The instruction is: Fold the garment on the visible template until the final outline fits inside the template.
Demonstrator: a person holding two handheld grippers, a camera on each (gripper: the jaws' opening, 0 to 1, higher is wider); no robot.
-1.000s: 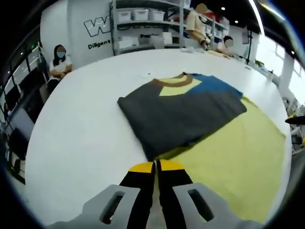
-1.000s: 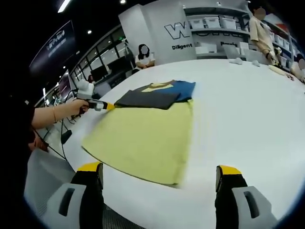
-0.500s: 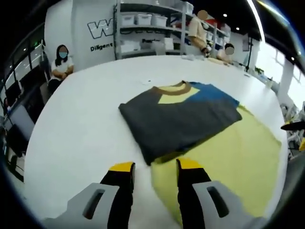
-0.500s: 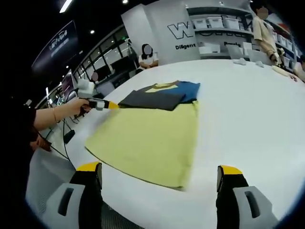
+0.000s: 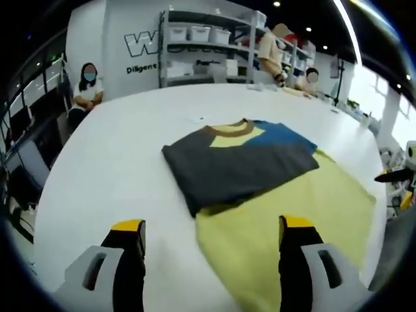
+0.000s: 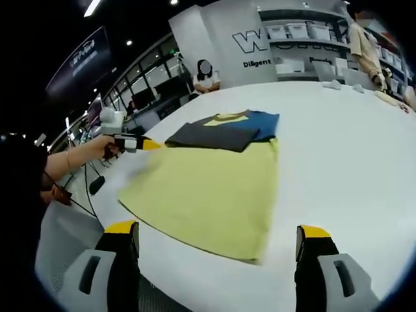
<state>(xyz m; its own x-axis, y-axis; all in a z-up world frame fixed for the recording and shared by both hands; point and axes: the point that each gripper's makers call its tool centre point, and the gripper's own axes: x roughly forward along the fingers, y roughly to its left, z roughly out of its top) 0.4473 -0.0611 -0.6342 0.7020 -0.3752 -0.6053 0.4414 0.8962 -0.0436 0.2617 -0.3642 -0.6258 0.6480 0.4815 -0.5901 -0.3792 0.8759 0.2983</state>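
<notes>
The garment (image 5: 244,162) is a folded shirt, mostly dark grey, with a brown collar, a yellow patch under the collar and a blue part on one side. It lies flat on the far end of the yellow template (image 5: 305,221), and its grey corner reaches a little over the template's edge onto the white tabletop (image 5: 123,149). In the right gripper view the garment (image 6: 224,130) covers only the far strip of the template (image 6: 208,188), and the larger near part of the yellow sheet is bare. The template lies flat, with its near corner close to the tabletop's (image 6: 338,162) near edge.

The left gripper (image 5: 211,231) hovers near the grey corner of the garment. Its fingers (image 5: 130,237) are spread wide and hold nothing. In the right gripper view this same left gripper (image 6: 140,144) is held by a hand (image 6: 97,148) at the side edge of the tabletop, with its yellow tip just beside the garment's corner. The right gripper (image 6: 218,237) is at the near edge of the tabletop, well apart from the garment, and its fingers (image 6: 123,237) are also spread wide and empty.

Behind the far edge of the tabletop, a seated person (image 5: 88,81) is by the white wall. Shelves with boxes (image 5: 201,45) stand next to the wall, and two more people (image 5: 286,55) are at the far corner.
</notes>
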